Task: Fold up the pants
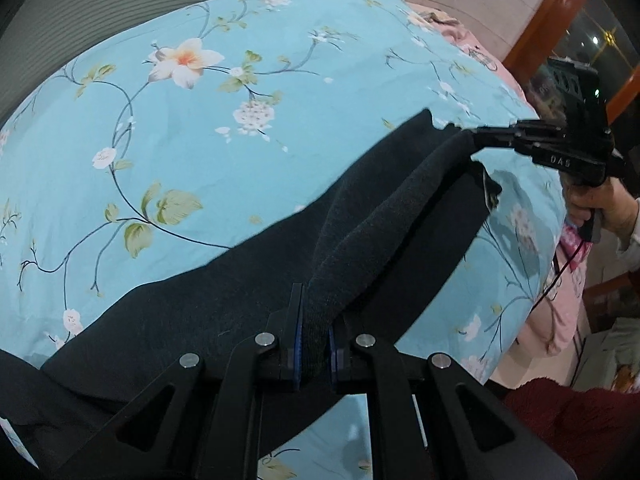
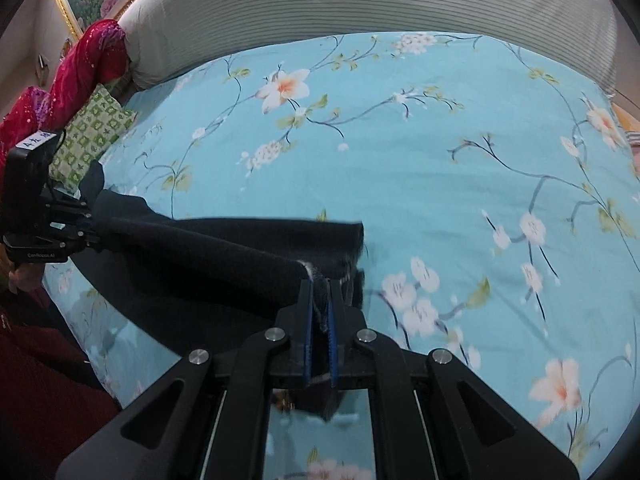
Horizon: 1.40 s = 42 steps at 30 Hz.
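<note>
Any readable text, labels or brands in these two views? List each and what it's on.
"DAS": on the right claw body, seen from the left wrist view; last letter uncertain.
"CenRobot.AI": on the left claw body, seen from the right wrist view; small, partly blurred.
Handwritten white label atop that unit: starts with "4", rest unreadable.

Black pants (image 1: 224, 304), perhaps navy; blue floral sheet (image 1: 280, 160)

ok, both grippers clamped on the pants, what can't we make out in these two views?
- Left wrist view: the near end of the dark knit pants runs under the left gripper and off the bottom edge, so the full shape is unknown.
- Right wrist view: the pants edge by the right gripper is motion-blurred.
- Either view: waistband or hem, cannot tell.
- The blue floral bedsheet is cut off at the edges.
</note>
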Each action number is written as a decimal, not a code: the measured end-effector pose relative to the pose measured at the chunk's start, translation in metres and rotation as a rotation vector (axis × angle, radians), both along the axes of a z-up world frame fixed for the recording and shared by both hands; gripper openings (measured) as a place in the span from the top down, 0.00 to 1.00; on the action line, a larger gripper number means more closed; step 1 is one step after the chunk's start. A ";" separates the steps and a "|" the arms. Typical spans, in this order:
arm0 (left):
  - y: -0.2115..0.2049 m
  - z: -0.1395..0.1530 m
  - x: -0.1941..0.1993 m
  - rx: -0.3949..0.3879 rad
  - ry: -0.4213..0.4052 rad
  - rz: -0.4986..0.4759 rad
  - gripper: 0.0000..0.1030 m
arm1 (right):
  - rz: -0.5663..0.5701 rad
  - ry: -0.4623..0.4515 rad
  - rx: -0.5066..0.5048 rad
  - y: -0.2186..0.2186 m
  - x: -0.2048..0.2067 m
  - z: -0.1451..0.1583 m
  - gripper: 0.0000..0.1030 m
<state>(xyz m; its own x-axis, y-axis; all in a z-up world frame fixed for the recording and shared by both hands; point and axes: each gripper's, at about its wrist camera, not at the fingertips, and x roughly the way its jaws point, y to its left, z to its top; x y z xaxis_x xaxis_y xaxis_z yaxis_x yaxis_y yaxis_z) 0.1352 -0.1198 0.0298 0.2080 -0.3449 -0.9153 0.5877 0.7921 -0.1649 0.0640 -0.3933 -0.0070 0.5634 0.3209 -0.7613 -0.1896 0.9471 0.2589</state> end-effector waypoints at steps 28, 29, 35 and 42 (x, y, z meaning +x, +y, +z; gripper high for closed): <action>0.092 -0.009 -0.027 -0.017 0.129 0.125 0.37 | -0.251 0.032 0.003 0.038 -0.060 0.018 0.55; 0.110 -0.006 -0.025 -0.023 0.142 0.183 0.37 | -0.247 0.012 0.041 0.050 -0.057 0.022 0.55; 0.193 0.009 0.002 0.007 0.186 0.548 0.35 | -0.081 0.005 0.165 0.132 -0.026 0.025 0.55; 0.264 0.012 0.059 0.083 0.232 0.950 0.32 | 0.327 0.029 0.233 0.246 0.015 0.026 0.55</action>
<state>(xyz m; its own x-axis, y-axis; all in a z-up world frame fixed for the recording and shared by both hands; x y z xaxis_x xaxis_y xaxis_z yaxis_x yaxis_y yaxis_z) 0.1941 0.1444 0.0417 0.1778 -0.0599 -0.9822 -0.3399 0.9330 -0.1184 0.0794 -0.1470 0.0189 0.3820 0.6457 -0.6612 -0.4610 0.7532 0.4692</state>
